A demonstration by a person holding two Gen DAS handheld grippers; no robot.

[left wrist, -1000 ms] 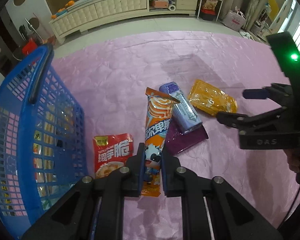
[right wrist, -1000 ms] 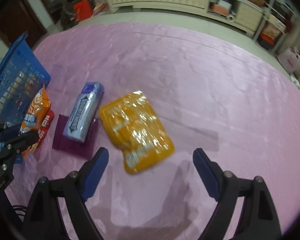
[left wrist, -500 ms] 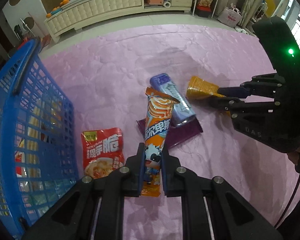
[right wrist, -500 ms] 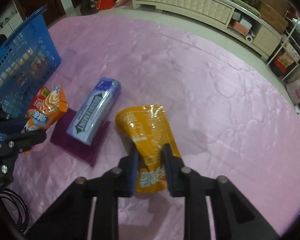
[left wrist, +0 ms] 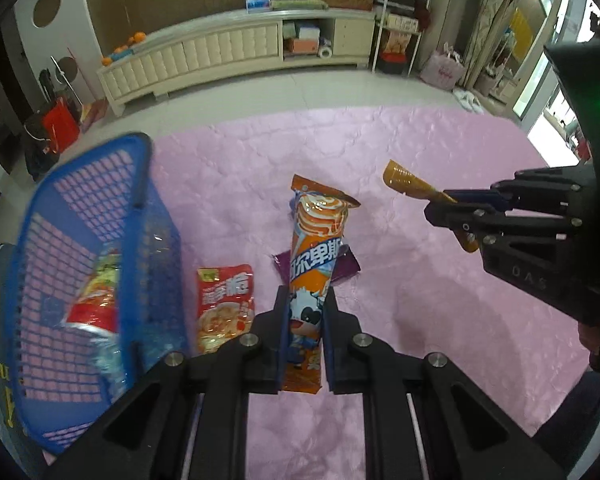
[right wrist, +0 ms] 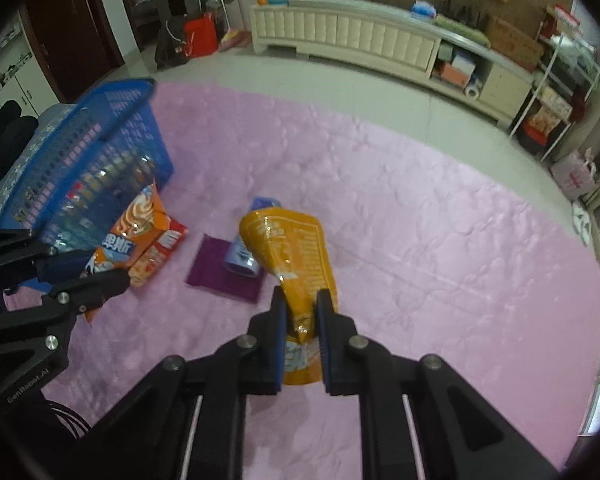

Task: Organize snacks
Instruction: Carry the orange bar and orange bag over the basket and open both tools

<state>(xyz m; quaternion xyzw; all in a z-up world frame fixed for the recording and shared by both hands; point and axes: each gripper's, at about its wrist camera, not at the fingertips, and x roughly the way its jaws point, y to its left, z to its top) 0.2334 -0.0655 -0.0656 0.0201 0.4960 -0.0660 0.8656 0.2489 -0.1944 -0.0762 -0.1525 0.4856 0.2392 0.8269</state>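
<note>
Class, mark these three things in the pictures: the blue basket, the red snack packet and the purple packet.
blue basket (left wrist: 100,176), left wrist view, on its far mesh wall.
red snack packet (left wrist: 226,304), left wrist view, on the middle of its front.
purple packet (right wrist: 212,266), right wrist view, on its bare left part.

dim indoor light, fisheye bending at edges, blue basket (left wrist: 100,248) motion-blurred.

Both wrist views steeply downward (close) — sharing pink mat (left wrist: 440,320)

The right claw (right wrist: 301,334) pinches a yellow snack pouch (right wrist: 290,248) above the pink cloth (right wrist: 420,240), beside a blue basket (right wrist: 100,152).
</note>
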